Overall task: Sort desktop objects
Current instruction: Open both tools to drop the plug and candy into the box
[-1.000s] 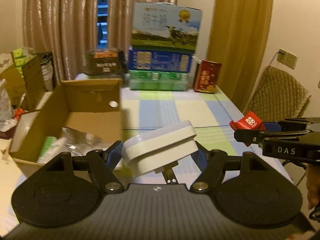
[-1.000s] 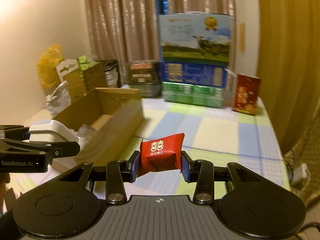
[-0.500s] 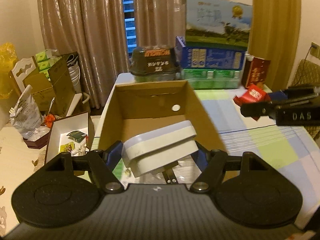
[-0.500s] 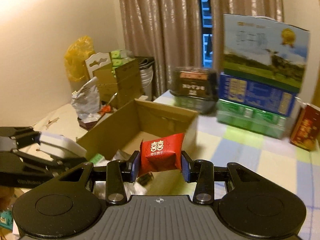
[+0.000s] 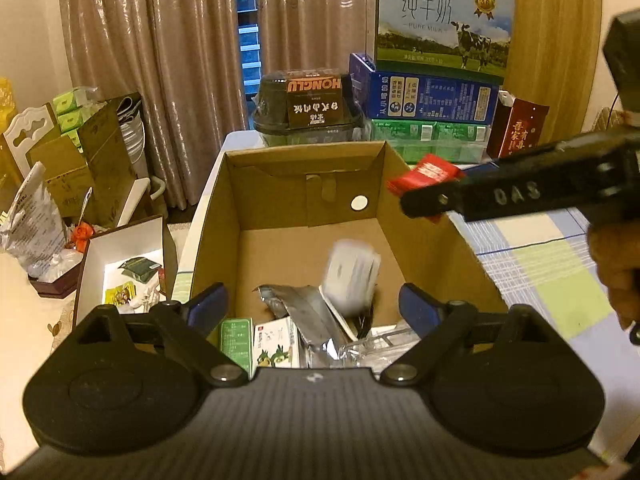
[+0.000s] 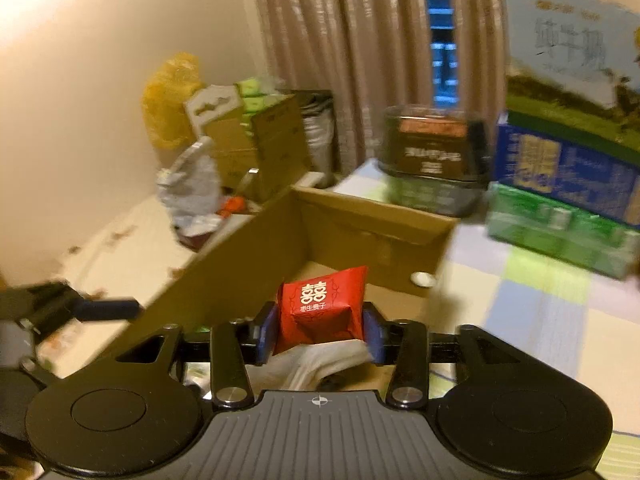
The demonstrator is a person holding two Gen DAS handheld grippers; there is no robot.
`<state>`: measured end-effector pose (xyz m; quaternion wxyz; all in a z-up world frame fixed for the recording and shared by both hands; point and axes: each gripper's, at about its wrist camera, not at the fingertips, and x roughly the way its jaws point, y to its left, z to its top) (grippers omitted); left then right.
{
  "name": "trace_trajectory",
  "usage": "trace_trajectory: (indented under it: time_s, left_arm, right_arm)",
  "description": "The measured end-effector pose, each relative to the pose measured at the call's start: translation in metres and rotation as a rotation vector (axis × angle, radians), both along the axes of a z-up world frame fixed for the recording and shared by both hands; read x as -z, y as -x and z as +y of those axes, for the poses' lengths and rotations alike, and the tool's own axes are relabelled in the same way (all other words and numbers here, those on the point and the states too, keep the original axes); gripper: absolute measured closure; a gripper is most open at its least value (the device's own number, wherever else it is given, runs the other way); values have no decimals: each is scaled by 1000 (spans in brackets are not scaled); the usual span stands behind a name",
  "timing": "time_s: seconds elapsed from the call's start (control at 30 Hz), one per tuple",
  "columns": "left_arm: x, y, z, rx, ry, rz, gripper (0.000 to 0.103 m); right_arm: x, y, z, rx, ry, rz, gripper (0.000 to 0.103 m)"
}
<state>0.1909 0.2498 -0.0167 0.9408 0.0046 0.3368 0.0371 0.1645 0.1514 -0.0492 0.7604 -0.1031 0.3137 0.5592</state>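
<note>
While poised over the near rim of the cardboard box (image 5: 304, 156), holds the left claw (image 5: 312, 302) spread wide with nothing between its fingers. Shows a white plug adapter (image 5: 352, 276) just ahead of that claw and slightly to its right, blurred and apparently loose above the heap inside, with a silver foil packet (image 5: 308, 316) and a green carton (image 5: 236, 340) directly below the claw. Suits a drop from above, aimed at the pile rather than the bench (image 5: 540, 264). Carries a red sweet packet (image 6: 322, 312) clenched in the right claw (image 6: 320, 330), pinched by its flanks with the printed face forward. Sits high and to the right of the left claw, at the box's right wall, seemingly lined up for the same bin. Cannot tell whether fully over the opening. Calls for clearing that wall before loosening, lest so light a packet slide off onto the bench.
</note>
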Motion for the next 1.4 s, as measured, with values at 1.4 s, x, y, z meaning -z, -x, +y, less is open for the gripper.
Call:
trace_trajectory:
  time_s: [1.4]
  left_arm:
    - [-73,184,-70,-287,105,-39,1]
  right_arm:
    - [-53,168,-195,103,56,-79,2]
